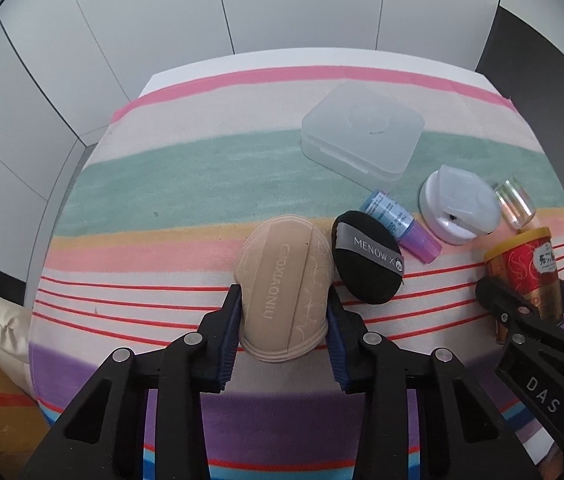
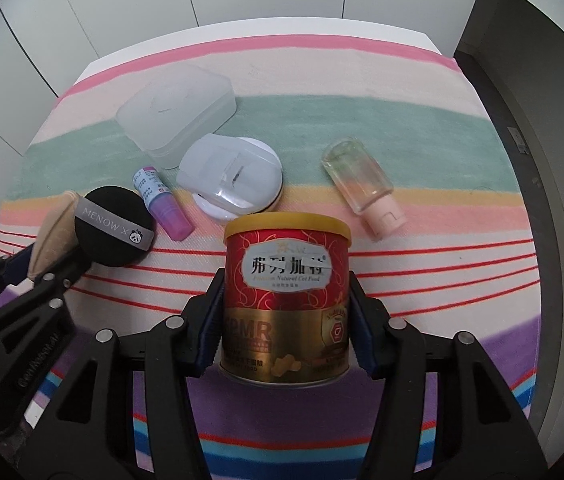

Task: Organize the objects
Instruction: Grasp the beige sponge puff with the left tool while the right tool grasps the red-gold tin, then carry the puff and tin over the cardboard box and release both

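Observation:
A beige powder puff lies on the striped cloth, and my left gripper is shut on it, one pad pressing each side. The same puff shows edge-on at the left of the right wrist view. A red and gold cat food can with a yellow lid stands upright between the pads of my right gripper, which is shut on it. In the left wrist view that can stands at the right edge.
A black puff lies right beside the beige one. Behind it are a small blue and purple bottle, a white round case and a clear lidded box. A clear bottle with a pink cap lies to the right.

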